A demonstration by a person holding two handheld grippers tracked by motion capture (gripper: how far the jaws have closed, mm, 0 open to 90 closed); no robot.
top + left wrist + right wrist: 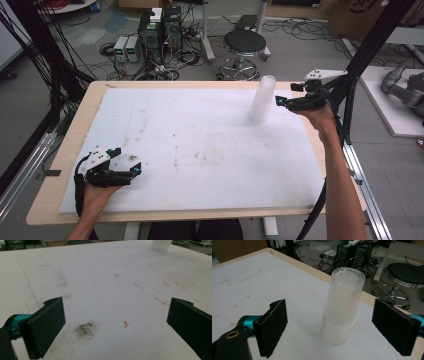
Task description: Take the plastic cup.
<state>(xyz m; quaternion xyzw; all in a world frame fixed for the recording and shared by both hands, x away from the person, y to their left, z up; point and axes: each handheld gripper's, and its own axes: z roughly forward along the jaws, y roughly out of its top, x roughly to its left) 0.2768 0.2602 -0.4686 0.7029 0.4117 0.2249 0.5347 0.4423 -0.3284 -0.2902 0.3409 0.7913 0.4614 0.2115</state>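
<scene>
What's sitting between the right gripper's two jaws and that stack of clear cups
Nothing. In the right gripper view, the right gripper stands open with the stack of clear cups upright ahead between its jaws, untouched; bare white mat lies between.

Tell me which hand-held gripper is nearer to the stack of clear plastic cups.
Right. The right hand-held gripper sits just beside the stack of clear plastic cups, open, with the stack between its jaws but untouched. The left hand-held gripper is far off at the table's near left corner.
</scene>
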